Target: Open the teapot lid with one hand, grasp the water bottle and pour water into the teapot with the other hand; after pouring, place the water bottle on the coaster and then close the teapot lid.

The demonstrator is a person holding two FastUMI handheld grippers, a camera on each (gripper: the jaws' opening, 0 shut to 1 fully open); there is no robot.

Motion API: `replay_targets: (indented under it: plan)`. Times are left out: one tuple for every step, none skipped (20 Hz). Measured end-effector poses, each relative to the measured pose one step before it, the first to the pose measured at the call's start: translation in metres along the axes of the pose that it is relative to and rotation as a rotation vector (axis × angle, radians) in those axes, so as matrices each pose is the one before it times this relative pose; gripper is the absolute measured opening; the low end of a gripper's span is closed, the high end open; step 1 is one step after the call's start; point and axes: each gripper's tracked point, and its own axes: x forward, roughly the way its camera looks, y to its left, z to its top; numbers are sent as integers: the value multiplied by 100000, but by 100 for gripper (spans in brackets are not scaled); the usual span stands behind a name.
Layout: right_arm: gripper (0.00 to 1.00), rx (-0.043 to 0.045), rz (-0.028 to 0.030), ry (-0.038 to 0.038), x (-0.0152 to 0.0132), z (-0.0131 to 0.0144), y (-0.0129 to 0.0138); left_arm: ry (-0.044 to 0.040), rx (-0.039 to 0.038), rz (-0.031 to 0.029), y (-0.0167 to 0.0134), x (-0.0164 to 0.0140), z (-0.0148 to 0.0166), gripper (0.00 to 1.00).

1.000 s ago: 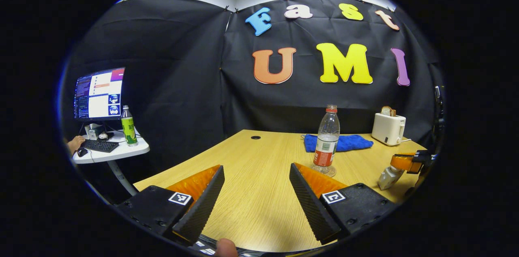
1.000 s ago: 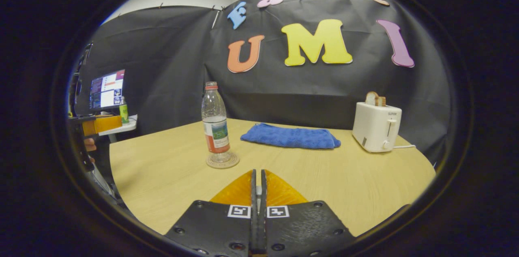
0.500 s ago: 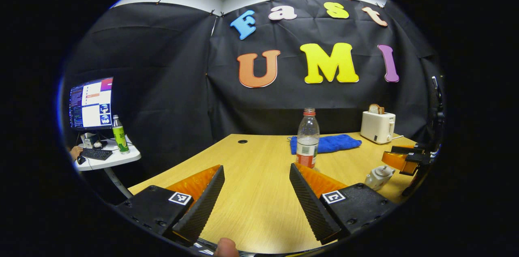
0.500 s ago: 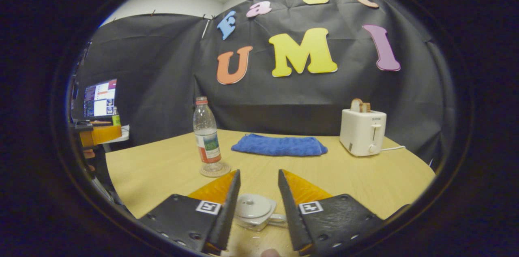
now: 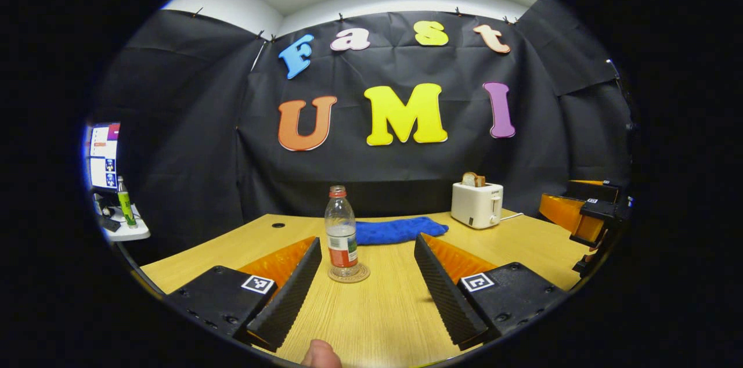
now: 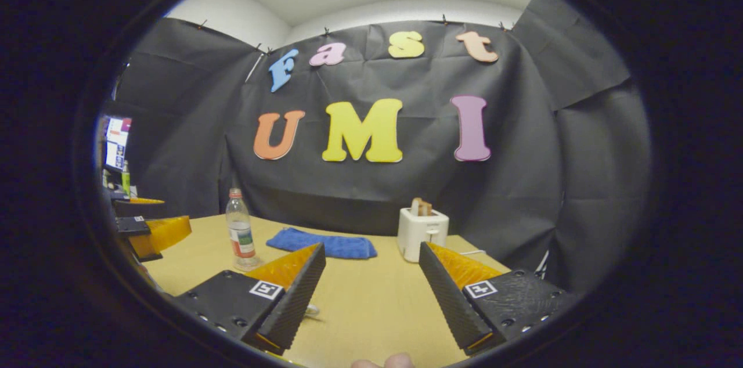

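A clear water bottle (image 5: 341, 234) with a red cap stands upright on a round coaster (image 5: 349, 274) on the wooden table (image 5: 383, 316). My left gripper (image 5: 367, 240) is open, short of the bottle, which lines up with the gap between its fingers. The right gripper (image 5: 580, 214) hangs at the far right edge. In the right gripper view, my right gripper (image 6: 372, 247) is open over bare table with nothing between its fingers. The bottle (image 6: 240, 234) and coaster (image 6: 246, 266) stand to its left, with the left gripper (image 6: 154, 231) beyond. A white sliver (image 6: 312, 310) peeks from under its left finger; I cannot tell what it is.
A white toaster (image 5: 477, 204) with bread stands at the back right, a folded blue towel (image 5: 397, 230) behind the bottle. A side table (image 5: 125, 228) off to the left carries a monitor (image 5: 104, 156) and a green bottle (image 5: 123, 208). Toaster (image 6: 422, 233) and towel (image 6: 322, 243) lie ahead.
The right gripper went from shut to open and drew back and up; the teapot seen between its fingers has dropped out of sight. The left gripper swung round to face the bottle.
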Motion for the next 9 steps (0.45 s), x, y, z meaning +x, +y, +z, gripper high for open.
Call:
replay_targets:
  plan:
    - [95, 199, -602, -468, -830, 28, -57, -771, 378, -992, -799, -329, 227, 100]
    - [96, 1138, -300, 343, -694, -61, -54, -835, -403, -1230, -1046, -205, 230, 100]
    - [96, 1806, 109, -255, -568, -28, -48, -1122, -263, -1675, -792, -381, 285, 100]
    - [97, 1970, 314, 13, -422, 20, -14, -1050, 41, -1352, -423, -251, 338, 100]
    - [97, 1436, 753, 306, -490, -255, 60, -1562, -415, -398, -121, -343, 298, 100]
    - [97, 373, -678, 781, -125, -228, -275, -1509, -206, 327, 193, -208, 398, 98]
    - [97, -92, -745, 452, 9, -71, -237, -1280, 581, 1235, 410, -393, 496, 99]
    - [97, -25, -604, -266, -55, 214, -27, -128, 895, 1539, 566, -192, 422, 98]
    - [97, 211, -385, -420, -142, 249, 144, 122, 486, 1070, 278, -75, 45, 98]
